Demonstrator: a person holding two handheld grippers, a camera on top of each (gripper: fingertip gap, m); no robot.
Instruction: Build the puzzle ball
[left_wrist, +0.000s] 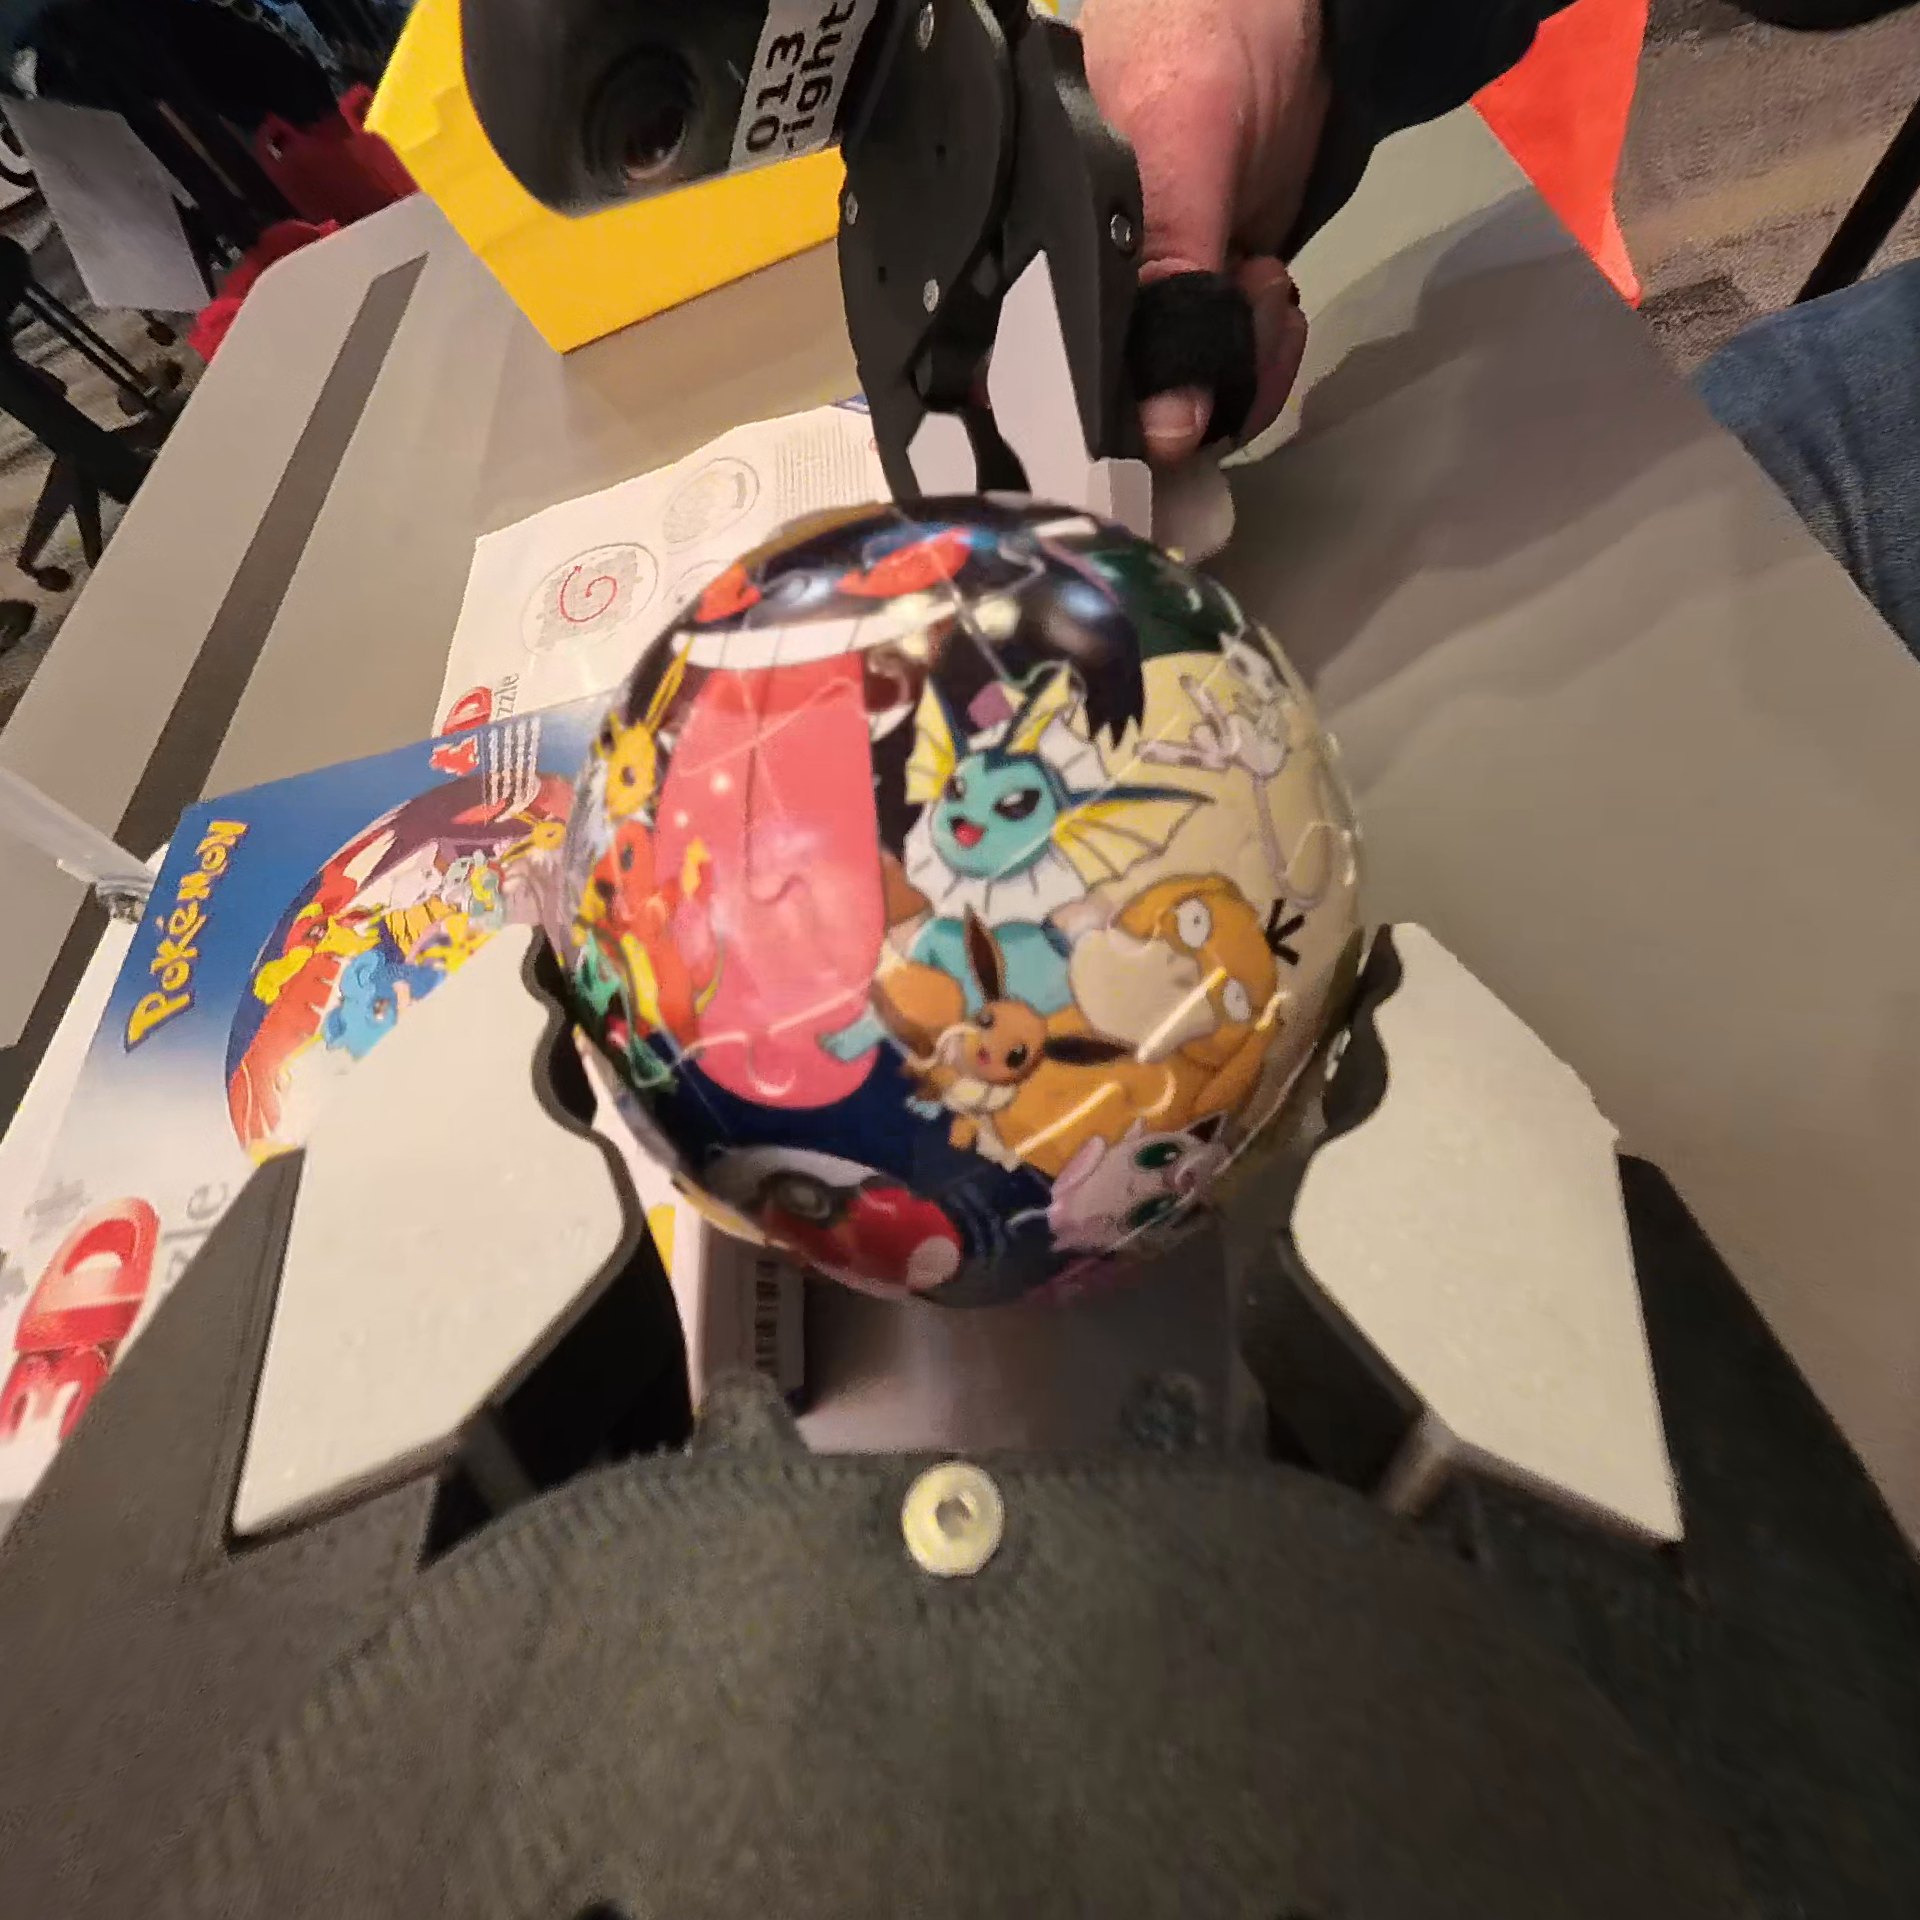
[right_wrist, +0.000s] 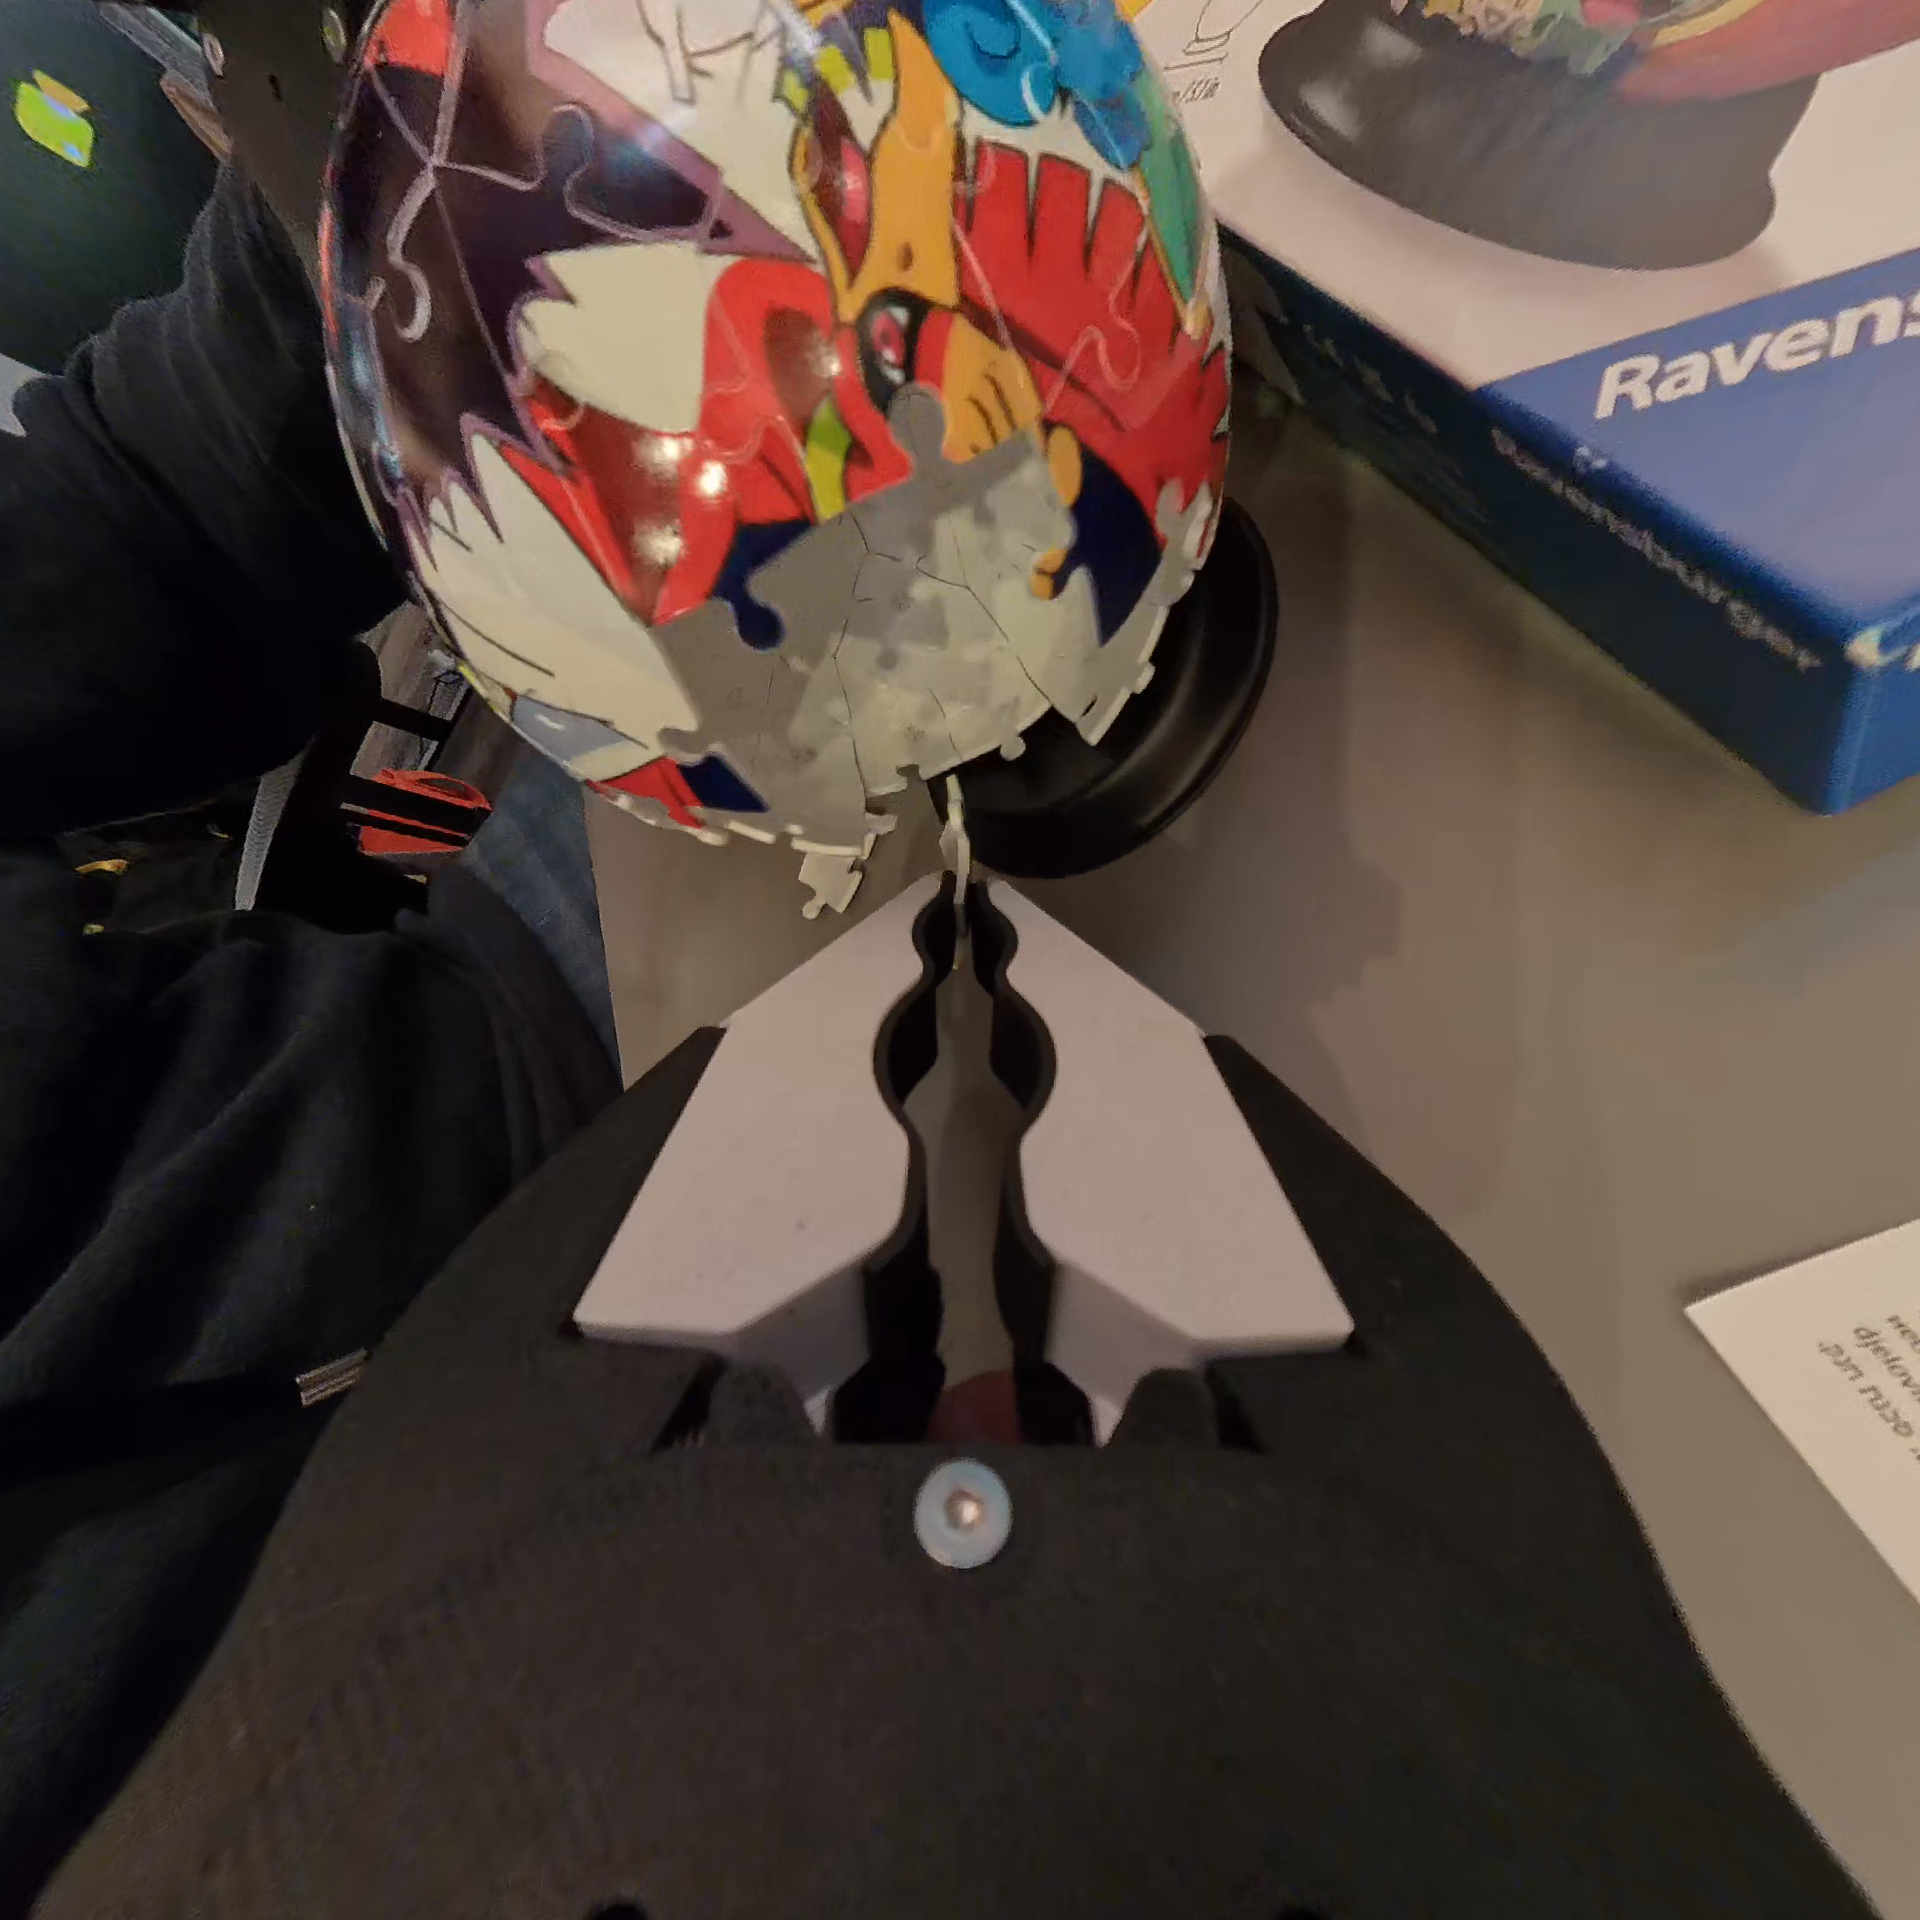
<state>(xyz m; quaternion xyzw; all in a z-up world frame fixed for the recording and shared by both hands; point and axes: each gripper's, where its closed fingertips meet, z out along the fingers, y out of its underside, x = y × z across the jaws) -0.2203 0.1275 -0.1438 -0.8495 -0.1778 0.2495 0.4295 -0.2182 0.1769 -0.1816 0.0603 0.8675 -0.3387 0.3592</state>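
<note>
The puzzle ball (left_wrist: 966, 894) is a glossy sphere printed with cartoon creatures. My left gripper (left_wrist: 961, 1039) is shut on it, one finger on each side, and holds it above the table. In the right wrist view the ball (right_wrist: 779, 364) has an open gap (right_wrist: 914, 623) at its lower side, where the grey backs of pieces show. My right gripper (right_wrist: 961, 914) is shut on a thin puzzle piece (right_wrist: 954, 831), seen edge-on, right at the rim of that gap. In the left wrist view the right gripper (left_wrist: 966, 457) reaches the ball's far top, held by a hand.
A black round stand (right_wrist: 1143, 727) sits on the grey table just behind the ball. The blue puzzle box (right_wrist: 1662, 436) lies at the right, and its printed lid (left_wrist: 312, 935) and an instruction sheet (left_wrist: 644, 582) lie under the ball. A yellow bin (left_wrist: 623, 260) stands behind. A white sheet (right_wrist: 1818, 1403) lies near right. Tip to tip, the grippers are about 8 cm apart.
</note>
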